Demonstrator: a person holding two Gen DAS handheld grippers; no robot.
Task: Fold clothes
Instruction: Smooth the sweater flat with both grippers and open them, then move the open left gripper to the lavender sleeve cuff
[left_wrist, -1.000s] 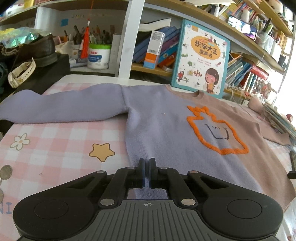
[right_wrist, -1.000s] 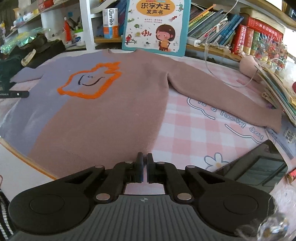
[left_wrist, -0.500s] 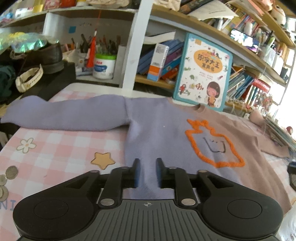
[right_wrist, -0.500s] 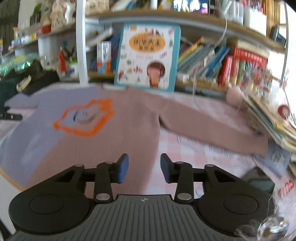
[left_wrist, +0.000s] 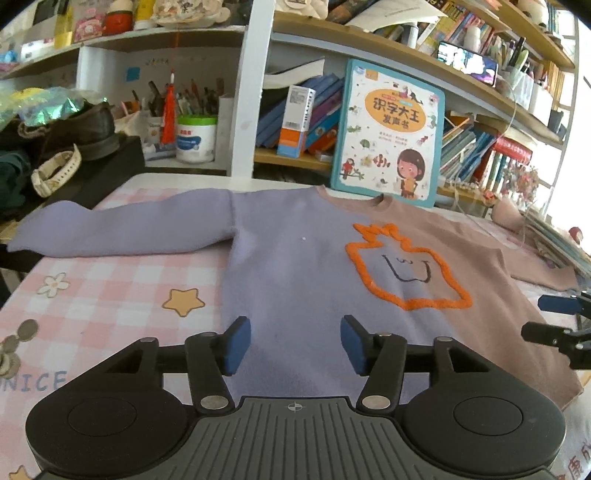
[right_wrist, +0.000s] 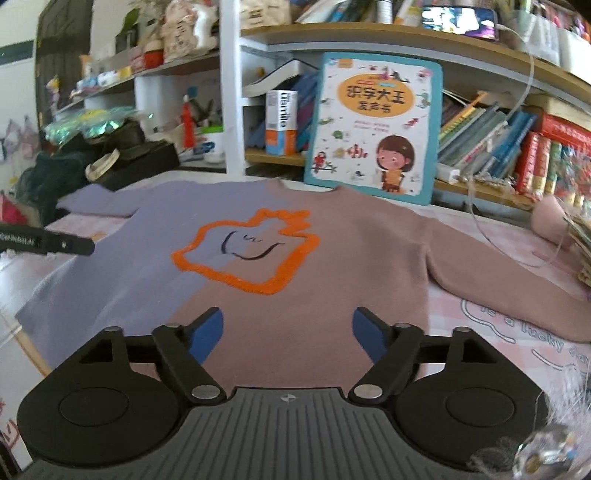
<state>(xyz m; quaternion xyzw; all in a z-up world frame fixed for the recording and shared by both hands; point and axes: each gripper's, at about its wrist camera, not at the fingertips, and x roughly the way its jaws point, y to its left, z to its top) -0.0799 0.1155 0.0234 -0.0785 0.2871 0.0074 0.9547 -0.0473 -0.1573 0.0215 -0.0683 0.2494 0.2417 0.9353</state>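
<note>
Sweater (left_wrist: 303, 266) lies flat, front up, on pink check cloth (left_wrist: 110, 288), collar at 12 toward the shelf, both sleeves spread out: lilac one to 9, brown one to 3. Orange outline patch (right_wrist: 245, 251) mid-chest.

L gripper (left_wrist: 294, 345) over the lilac half near the hem; jaws have just been opening, now spread w/ nothing between, only fabric seen below the gap. R gripper (right_wrist: 288, 336) over the brown half near the hem; jaws likewise just opened, wide apart, nothing pinched.

Edges: book (right_wrist: 373, 125) stands just behind the collar at 12, tight there. Black box (left_wrist: 92, 173) near the lilac cuff at 10. Book pile (right_wrist: 580, 240) crowds the brown sleeve at 3. Bare cloth at 8 in L view and 4 in R view gives the freest room.

Hidden: hem cut off by both gripper bodies; brown cuff runs out of frame in R view. R view is soft w/ blur. Whether the pads touch fabric – can't tell.
</note>
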